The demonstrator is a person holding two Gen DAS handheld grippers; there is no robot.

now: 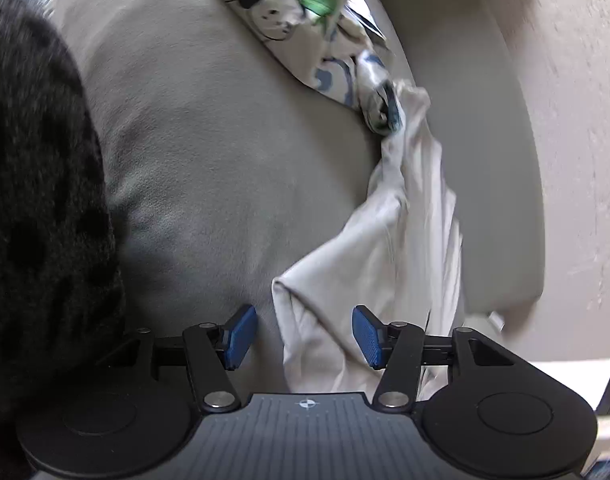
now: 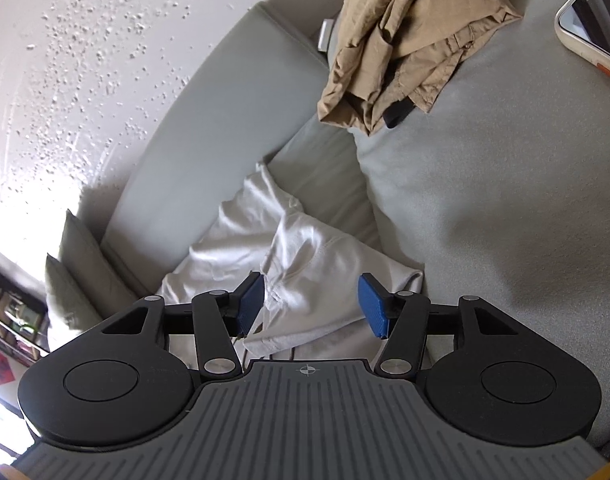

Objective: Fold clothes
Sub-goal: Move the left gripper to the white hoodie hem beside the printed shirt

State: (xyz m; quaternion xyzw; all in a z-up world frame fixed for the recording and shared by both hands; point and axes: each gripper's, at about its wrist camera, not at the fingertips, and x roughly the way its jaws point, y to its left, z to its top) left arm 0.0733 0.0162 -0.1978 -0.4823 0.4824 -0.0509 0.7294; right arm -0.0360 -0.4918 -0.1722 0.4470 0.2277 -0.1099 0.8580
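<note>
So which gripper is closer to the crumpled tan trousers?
Right. The right gripper hovers over the white garment, with the crumpled tan trousers ahead on the sofa. From the left gripper, they aren't visible.

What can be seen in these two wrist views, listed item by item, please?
White garment: one, white, crumpled on the sofa seat ahead of both grippers.
Tan garment: one, beige, bunched on the seat cushion farther back.
Patterned cloth: one, white with blue and green print, lying against the white garment's far end.
Dark furry thing: one, black-grey, left edge of the left view; what it is cannot be told.
Phone: one, pale case, top right corner.
Sofa: one, grey-beige.
Wall: white, textured.
Left gripper: black with blue pads, open around white fabric.
Right gripper: same, open over white fabric.
</note>
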